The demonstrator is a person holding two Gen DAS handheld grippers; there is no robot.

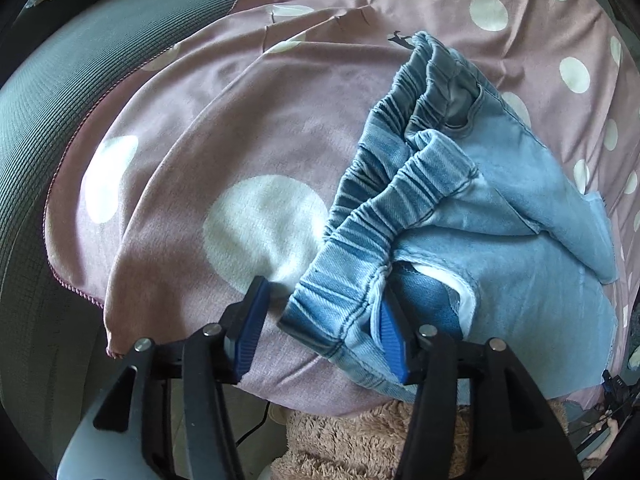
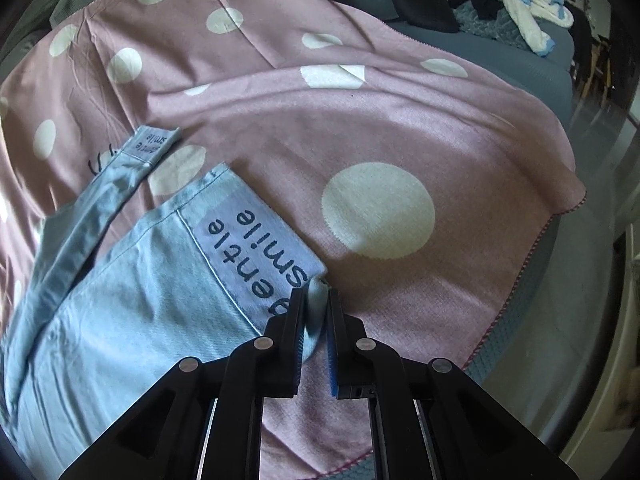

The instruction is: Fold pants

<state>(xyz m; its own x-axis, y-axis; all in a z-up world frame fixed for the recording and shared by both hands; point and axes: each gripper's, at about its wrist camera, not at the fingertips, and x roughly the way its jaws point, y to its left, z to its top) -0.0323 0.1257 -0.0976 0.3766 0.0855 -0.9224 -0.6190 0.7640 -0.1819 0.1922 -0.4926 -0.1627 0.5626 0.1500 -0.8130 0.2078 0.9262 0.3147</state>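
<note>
On the dotted blanket (image 2: 400,128), the right tool (image 2: 314,312) pinches only a cuff (image 2: 256,240) corner, which may slip, while the left tool (image 1: 324,320), gaping at the waistband (image 1: 360,248), could snag.

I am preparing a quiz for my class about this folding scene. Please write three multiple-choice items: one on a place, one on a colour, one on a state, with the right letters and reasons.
1. Where do the pants lie?
A. on a pink blanket with white dots
B. on a wooden floor
C. in a basket

2. What colour are the pads of the left gripper?
A. red
B. blue
C. yellow

3. In what state is the right gripper?
A. wide open above the cloth
B. shut on nothing
C. shut on the cuff

Answers:
1 A, the dotted blanket spreads under the denim.
2 B, both pads show blue beside the waistband.
3 C, the printed cuff has its corner pinched between the jaws.
</note>
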